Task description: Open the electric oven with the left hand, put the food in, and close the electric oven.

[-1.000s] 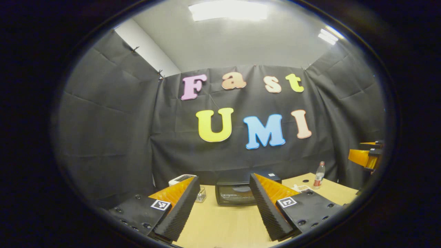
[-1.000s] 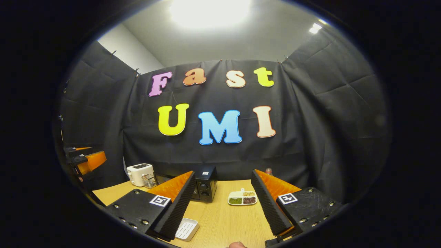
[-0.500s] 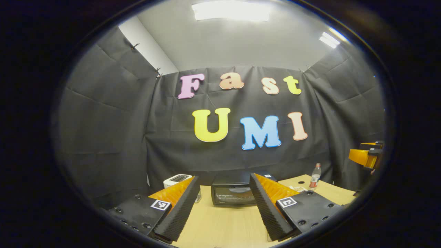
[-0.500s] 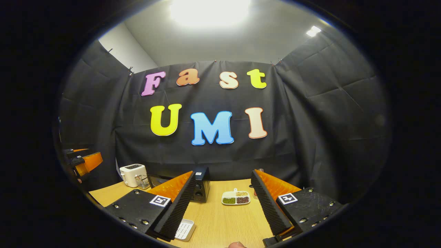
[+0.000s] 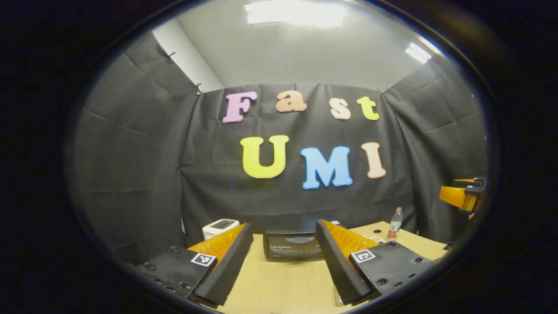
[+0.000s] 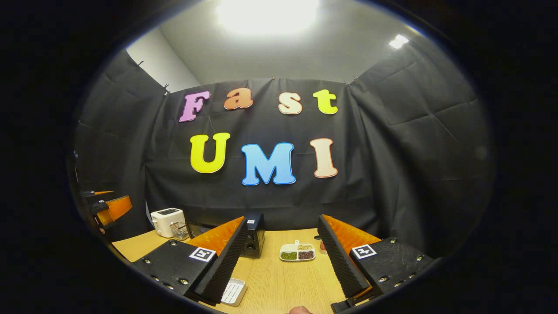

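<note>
Across the lower middle of the left gripper view the desk spreads pale and wooden, and at its far edge the electric oven sits with its glass door up and shut, framed between the fingers of my left tool. That tool stands wide, gripping nothing, well short of the oven. Lower left of the right gripper view, the same oven shows its knob side, with a white toaster off to its left. My right tool is spread wide too, with nothing between its fingers.

Lower middle of that view, the food lies on a small white divided dish out on the desk, to the right of the oven, not inside it. A white slotted tray peeks out by my right tool's left finger. A bottle stands at the lower right of the left gripper view.

With the door shut and the dish outside, the loading remains to be done. The risks I judge: the door handle is hard to make out from here, possibly a thin bar along the top, so my wide left tool could slip off it or shove the light oven backward; and the loose grains could spill if the shallow dish is tipped.
</note>
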### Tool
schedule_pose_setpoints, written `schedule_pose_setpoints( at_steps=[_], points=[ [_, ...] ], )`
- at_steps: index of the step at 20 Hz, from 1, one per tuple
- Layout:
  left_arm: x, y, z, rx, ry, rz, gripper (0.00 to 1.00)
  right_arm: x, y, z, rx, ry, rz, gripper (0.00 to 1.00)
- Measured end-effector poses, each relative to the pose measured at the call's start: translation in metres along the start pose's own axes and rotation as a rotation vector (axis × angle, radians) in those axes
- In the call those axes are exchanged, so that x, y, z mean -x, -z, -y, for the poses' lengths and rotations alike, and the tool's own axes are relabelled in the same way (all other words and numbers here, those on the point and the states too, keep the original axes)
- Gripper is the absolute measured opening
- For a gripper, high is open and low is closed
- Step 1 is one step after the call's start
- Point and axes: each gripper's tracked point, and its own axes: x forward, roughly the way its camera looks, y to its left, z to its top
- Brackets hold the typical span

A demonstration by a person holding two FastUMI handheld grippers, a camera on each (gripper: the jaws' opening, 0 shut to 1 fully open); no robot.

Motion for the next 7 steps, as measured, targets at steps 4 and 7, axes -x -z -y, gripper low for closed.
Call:
schedule_pose_setpoints(
  at_steps=[4, 7],
  points=[
    [-0.0008, 0.0025, -0.0002, 0.006, 0.003, -0.008, 1.0, -0.0009, 0.0009, -0.0046, -0.002, -0.005, -0.001, 0.98],
    [0.0006, 0.0025, -0.0003, -0.001, 0.002, -0.009, 1.0, -0.0017, 0.0006, -0.0086, -0.007, -0.009, 0.002, 0.98]
  ],
)
